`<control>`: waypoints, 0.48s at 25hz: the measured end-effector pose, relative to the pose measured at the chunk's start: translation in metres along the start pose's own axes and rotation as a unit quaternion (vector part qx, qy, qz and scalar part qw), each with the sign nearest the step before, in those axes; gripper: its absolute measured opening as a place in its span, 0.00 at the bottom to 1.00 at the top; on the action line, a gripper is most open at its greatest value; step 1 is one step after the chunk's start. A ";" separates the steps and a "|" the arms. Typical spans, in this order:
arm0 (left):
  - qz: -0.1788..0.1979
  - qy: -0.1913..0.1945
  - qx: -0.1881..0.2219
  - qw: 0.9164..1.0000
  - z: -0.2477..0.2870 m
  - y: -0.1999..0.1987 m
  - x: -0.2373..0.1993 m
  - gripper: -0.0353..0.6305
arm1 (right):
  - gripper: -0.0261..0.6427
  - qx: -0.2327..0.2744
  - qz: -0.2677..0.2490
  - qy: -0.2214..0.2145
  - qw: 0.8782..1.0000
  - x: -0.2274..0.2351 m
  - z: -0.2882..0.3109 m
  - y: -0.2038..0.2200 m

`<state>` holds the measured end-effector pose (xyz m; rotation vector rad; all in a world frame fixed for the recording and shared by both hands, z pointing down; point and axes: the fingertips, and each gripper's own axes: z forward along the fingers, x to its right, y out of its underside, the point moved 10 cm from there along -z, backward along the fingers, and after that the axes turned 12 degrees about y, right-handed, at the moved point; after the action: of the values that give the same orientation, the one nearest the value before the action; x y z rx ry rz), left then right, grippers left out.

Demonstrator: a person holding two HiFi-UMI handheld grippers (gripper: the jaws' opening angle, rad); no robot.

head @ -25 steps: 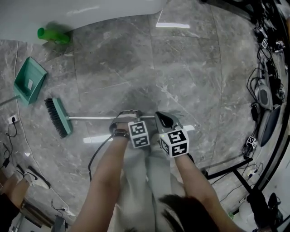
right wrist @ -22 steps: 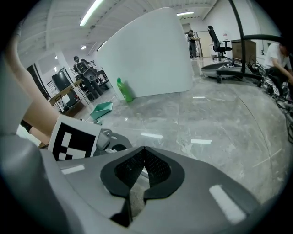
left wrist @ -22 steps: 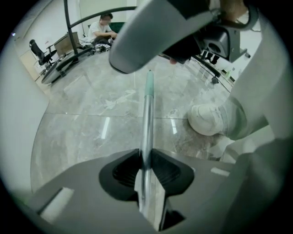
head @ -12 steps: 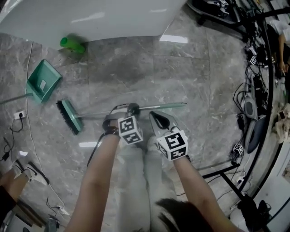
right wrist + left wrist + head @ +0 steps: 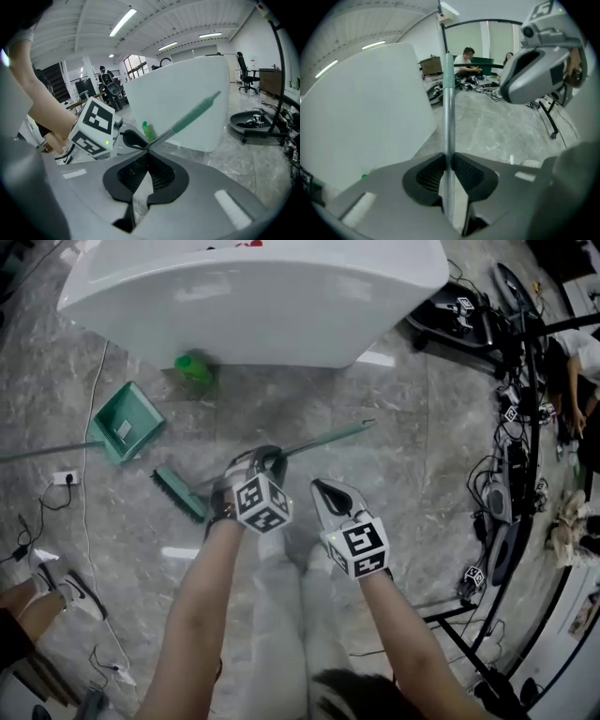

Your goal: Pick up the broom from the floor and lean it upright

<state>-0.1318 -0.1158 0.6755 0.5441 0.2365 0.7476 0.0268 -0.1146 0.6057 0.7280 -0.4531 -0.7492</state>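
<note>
The broom slants up from the floor: its green brush head [image 5: 180, 493] rests on the tiles, and its metal handle [image 5: 298, 447] rises to the right and ends in a green grip [image 5: 336, 436]. My left gripper [image 5: 267, 458] grips the handle partway along. In the left gripper view the handle [image 5: 449, 108] runs straight up between the pads of the left gripper [image 5: 449, 161], whose jaws are closing and pressing on it. My right gripper [image 5: 324, 489] hangs just right of the left one, apart from the handle. In the right gripper view the right gripper [image 5: 146, 157] has its pads together, empty, with the handle [image 5: 187, 119] beyond.
A green dustpan [image 5: 127, 421] lies left of the brush head. A green bottle [image 5: 194, 367] lies under the edge of a big white table [image 5: 262, 296]. Cables and equipment [image 5: 511, 474] crowd the right side. A wall socket [image 5: 64, 478] and someone's shoes [image 5: 52, 587] are at left.
Both grippers have risen. The left one has lifted the grip end of the broom off the floor, so the handle now slants upward while the brush head stays down.
</note>
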 end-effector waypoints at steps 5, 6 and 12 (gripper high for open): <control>-0.068 -0.050 0.041 0.996 -0.035 -0.012 -0.048 0.16 | 0.04 0.009 -0.019 -0.011 1.000 -0.001 0.001 -0.037; -0.082 -0.061 0.048 0.994 -0.041 -0.013 -0.057 0.16 | 0.04 0.010 -0.022 -0.012 1.000 -0.001 0.003 -0.043; -0.157 -0.106 0.085 0.978 -0.071 -0.020 -0.108 0.16 | 0.04 0.012 -0.027 -0.008 1.000 0.004 0.016 -0.076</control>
<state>-0.2253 -0.1760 0.6071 0.7247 0.1823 0.3594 -0.0143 -0.1636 0.5617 0.7602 -0.4598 -0.8011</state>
